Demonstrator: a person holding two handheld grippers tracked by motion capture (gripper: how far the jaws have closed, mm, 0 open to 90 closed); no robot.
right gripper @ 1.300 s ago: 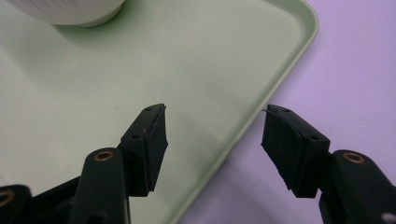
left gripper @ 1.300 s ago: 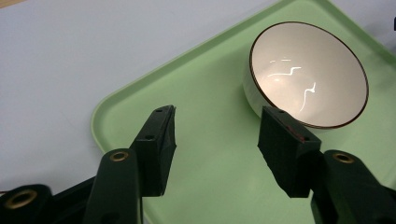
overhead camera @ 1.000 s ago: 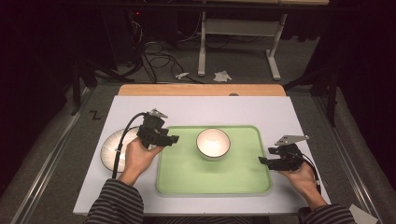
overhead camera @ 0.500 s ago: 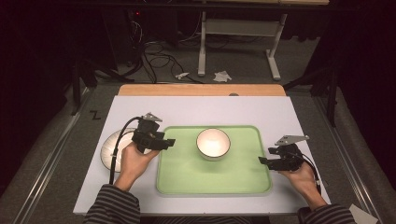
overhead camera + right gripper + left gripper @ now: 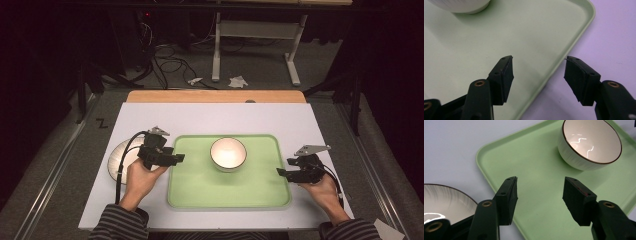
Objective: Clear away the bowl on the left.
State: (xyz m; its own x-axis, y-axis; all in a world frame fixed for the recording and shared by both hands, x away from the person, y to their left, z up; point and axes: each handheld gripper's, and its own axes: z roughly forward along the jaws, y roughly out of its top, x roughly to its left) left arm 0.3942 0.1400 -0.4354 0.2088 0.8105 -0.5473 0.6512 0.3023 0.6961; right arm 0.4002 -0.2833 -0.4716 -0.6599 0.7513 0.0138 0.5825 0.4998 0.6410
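A person works at a white desk [image 5: 215,117] with a gripper in each hand, a green tray [image 5: 200,190] lying between them. The left gripper [image 5: 175,158] hangs over the tray's left edge with its jaws apart and nothing between them; the right gripper [image 5: 282,172] sits at the tray's right edge, likewise spread and empty, straddling the rim in its own view.

A white bowl [image 5: 228,153] stands upright on the tray's far half, roughly midway between the two hands. A second dish, a pale plate [image 5: 116,160], rests on the desk just outside the tray on the left — partly under the left hand and close beside that gripper's left jaw in the left gripper view.

The relation that matters: the plate lies to the outside of the left gripper, behind the direction its jaws point, while the bowl lies ahead of them and to the right. The left hand is plainly the nearer one to the plate — the right is well apart from it, across the whole tray. Any grasp of the plate would likely mean swinging the left gripper outward to meet its rim.
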